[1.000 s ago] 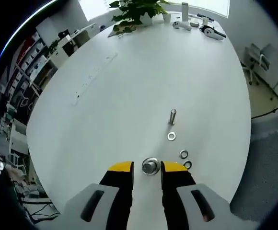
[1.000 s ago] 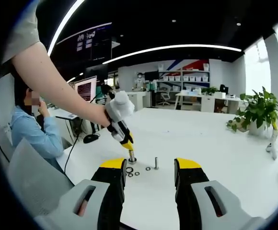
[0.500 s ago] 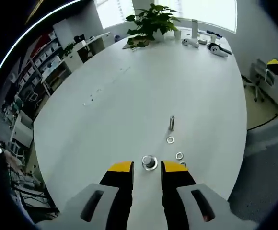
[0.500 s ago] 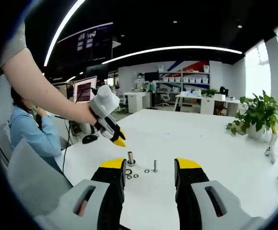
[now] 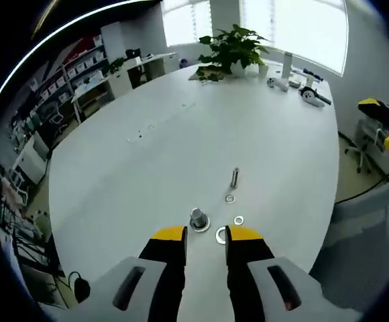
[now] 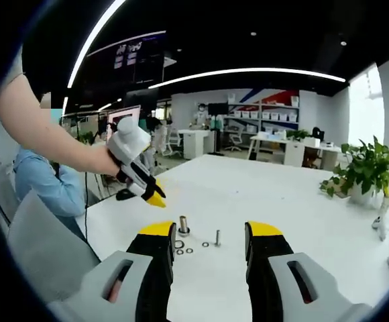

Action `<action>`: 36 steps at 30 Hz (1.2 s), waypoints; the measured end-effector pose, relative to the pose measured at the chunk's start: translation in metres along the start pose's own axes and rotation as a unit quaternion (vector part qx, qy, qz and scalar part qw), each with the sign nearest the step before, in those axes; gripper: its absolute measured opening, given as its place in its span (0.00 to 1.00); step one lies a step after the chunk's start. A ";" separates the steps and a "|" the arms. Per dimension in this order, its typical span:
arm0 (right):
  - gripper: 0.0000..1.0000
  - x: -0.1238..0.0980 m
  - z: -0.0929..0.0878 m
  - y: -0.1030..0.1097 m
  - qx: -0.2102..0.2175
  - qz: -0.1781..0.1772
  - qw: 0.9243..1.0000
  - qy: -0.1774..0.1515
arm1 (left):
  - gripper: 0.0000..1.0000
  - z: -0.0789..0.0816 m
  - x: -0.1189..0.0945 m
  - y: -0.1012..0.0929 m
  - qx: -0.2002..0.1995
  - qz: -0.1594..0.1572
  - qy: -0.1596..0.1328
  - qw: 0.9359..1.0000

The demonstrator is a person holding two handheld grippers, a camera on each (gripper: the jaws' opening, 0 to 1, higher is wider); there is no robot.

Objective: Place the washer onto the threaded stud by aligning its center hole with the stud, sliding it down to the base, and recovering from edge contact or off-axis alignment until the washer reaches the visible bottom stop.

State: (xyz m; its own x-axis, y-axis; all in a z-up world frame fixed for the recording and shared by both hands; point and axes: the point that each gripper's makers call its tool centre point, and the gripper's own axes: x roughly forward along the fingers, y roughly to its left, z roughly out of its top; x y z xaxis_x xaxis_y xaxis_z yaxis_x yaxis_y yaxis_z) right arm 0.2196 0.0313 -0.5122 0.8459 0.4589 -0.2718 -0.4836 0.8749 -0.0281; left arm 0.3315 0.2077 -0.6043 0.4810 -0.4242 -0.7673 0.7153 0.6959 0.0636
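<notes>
Left gripper [image 5: 205,233] raised above the white counter [image 5: 147,168], jaws parted and holding nothing; seen from the right gripper view [image 6: 155,198], gripped by a person's hand [image 6: 107,161]. Right gripper [image 6: 210,231] low over the counter, jaws wide apart, empty.

Threaded stud [image 5: 198,217] upright on its flanged base just ahead of the left jaws. Washer [image 5: 221,235] flat on the counter just beside the stud's base, not on it. Two more washers [image 5: 230,198] nearby, one close to a small upright bolt [image 5: 235,178]. Potted plant [image 5: 231,47] at the far edge.
</notes>
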 end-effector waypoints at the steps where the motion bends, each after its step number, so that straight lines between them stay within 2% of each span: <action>1: 0.44 -0.002 0.000 0.002 -0.002 0.002 1.000 0.001 | 0.20 0.000 -0.001 0.000 -0.002 0.001 -0.002 1.000; 12: 0.44 0.000 -0.006 0.015 -0.014 0.033 0.999 0.003 | 0.21 -0.012 0.000 -0.006 -0.018 0.006 0.003 1.000; 20: 0.44 -0.001 -0.009 0.015 0.000 0.037 0.999 0.002 | 0.21 -0.025 0.003 -0.011 -0.025 0.009 0.017 1.000; 29: 0.44 0.000 -0.013 0.016 -0.007 0.038 0.999 0.013 | 0.21 -0.039 0.014 -0.015 -0.040 0.003 0.025 0.999; 36: 0.44 0.000 -0.014 0.017 -0.013 0.038 0.999 0.014 | 0.21 -0.035 0.023 -0.013 -0.049 0.001 0.027 0.998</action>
State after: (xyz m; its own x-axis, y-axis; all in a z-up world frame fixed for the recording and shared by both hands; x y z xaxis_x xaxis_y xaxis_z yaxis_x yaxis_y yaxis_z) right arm 0.2081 0.0436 -0.5258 0.7997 0.5191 -0.3018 -0.5525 0.8330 -0.0311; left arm 0.3155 0.2097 -0.6451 0.4528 -0.3921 -0.8007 0.6597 0.7515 0.0050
